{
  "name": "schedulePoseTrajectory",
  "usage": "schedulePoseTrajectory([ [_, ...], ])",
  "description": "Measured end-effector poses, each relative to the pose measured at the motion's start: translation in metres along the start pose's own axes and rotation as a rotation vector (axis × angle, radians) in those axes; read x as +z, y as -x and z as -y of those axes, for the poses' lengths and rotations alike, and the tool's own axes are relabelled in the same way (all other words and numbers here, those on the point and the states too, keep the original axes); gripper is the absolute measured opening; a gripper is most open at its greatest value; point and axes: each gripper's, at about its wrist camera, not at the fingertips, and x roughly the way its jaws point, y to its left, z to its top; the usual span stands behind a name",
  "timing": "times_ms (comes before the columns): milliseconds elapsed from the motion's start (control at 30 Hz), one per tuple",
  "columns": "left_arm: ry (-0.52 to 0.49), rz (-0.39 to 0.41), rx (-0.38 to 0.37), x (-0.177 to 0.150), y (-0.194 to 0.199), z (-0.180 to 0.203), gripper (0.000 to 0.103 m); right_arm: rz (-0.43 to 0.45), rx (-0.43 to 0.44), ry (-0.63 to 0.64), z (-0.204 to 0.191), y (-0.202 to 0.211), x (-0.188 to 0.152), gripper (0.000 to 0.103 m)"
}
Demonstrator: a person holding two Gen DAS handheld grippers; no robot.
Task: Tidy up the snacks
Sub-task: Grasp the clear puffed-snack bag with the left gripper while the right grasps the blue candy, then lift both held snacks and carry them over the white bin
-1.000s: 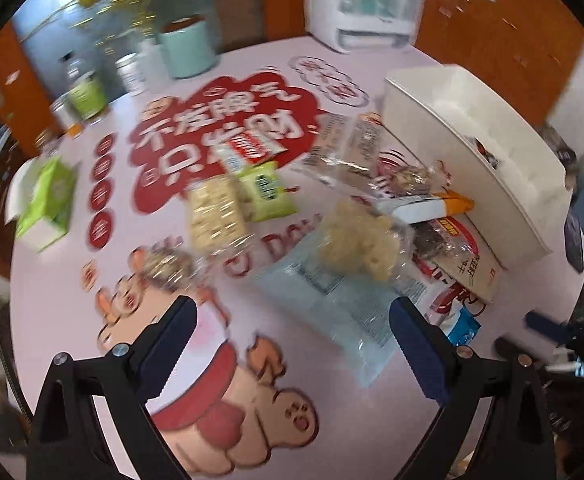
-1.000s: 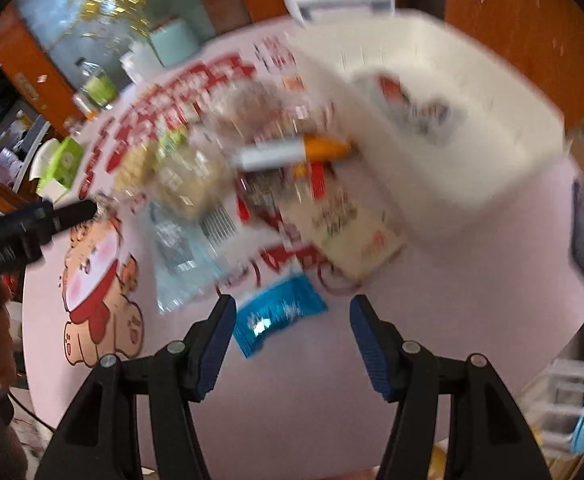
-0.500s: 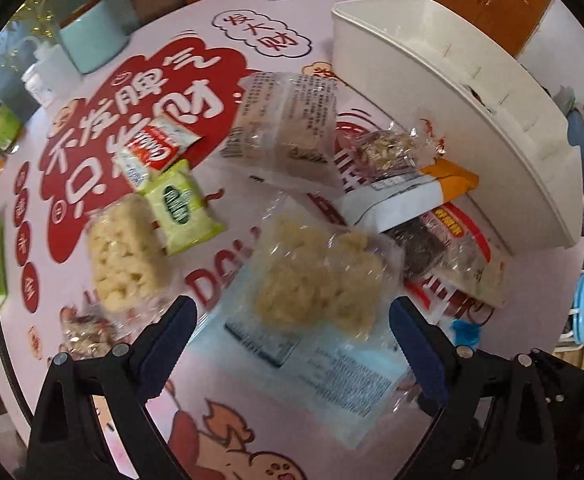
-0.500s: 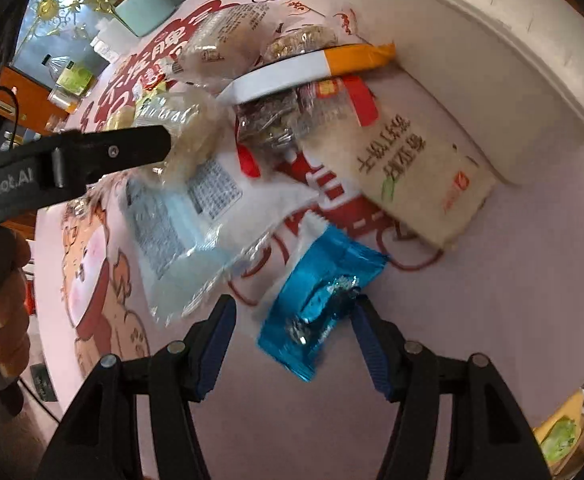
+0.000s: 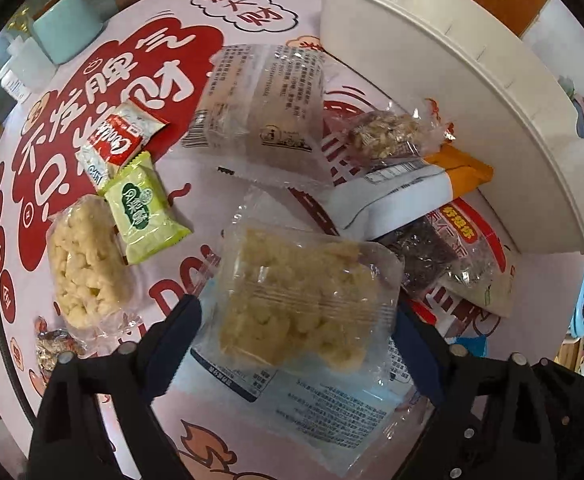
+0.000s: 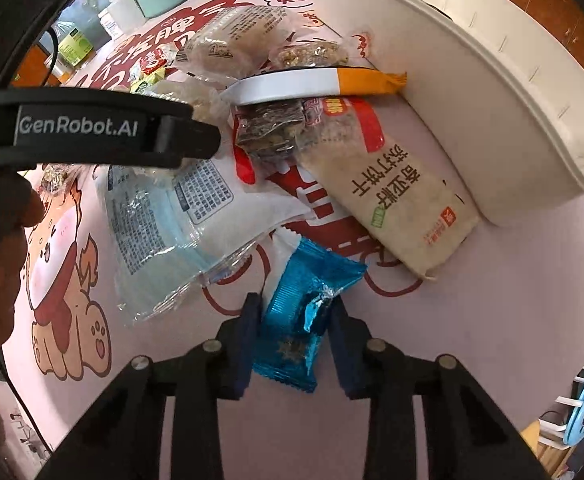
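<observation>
Item one: my right gripper point(image 6: 293, 338), low centre of the right wrist view, jaws closing on the blue foil snack packet point(image 6: 305, 312). The pads sit against both its sides and the foil crumples between them, so I count it as pinched. The packet lies on the pink printed table cover point(image 6: 471, 320), just below the tan cracker bag point(image 6: 395, 200).

Item two: my left gripper point(image 5: 295, 344), bottom of the left wrist view, jaws closing from a wide spread around the clear bag of puffed rice cake point(image 5: 299, 300). The left pad is just beside the bag's edge; whether either pad presses on it I cannot tell. That bag rests on a larger clear, pale blue bag point(image 5: 331, 408).

Item three: white storage bin point(image 5: 471, 92), upper right of both views, with the orange-ended wrapper point(image 5: 411, 188) leaning against its wall.

Item four, loose stock, left half of the left wrist view: green snack packet point(image 5: 144, 208), red and white sachet point(image 5: 120, 140), second rice cake point(image 5: 84, 264). Centre top: large printed clear bag point(image 5: 264, 112); nut bar point(image 5: 387, 136) to its right.

Item five: mint canister point(image 5: 68, 28), upper left.
</observation>
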Motion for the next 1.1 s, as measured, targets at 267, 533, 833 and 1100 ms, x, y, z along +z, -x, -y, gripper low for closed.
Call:
schedulePoseTrajectory([
  [267, 0.059, 0.050, -0.007, -0.014, 0.021, -0.015, 0.068, 0.000, 0.020, 0.008, -0.004, 0.009, 0.000, 0.031],
  [533, 0.117, 0.108, -0.017, -0.052, 0.066, -0.025, 0.068, 0.060, 0.021, 0.048, -0.013, 0.036, 0.003, 0.031],
  [833, 0.047, 0.216, 0.033, -0.084, 0.123, -0.002, 0.068, 0.206, -0.021, 0.127, -0.025, 0.090, 0.011, 0.031],
  [1100, 0.050, 0.306, 0.030, -0.095, 0.167, 0.013, 0.068, 0.342, -0.076, 0.165, -0.019, 0.142, 0.008, 0.031],
])
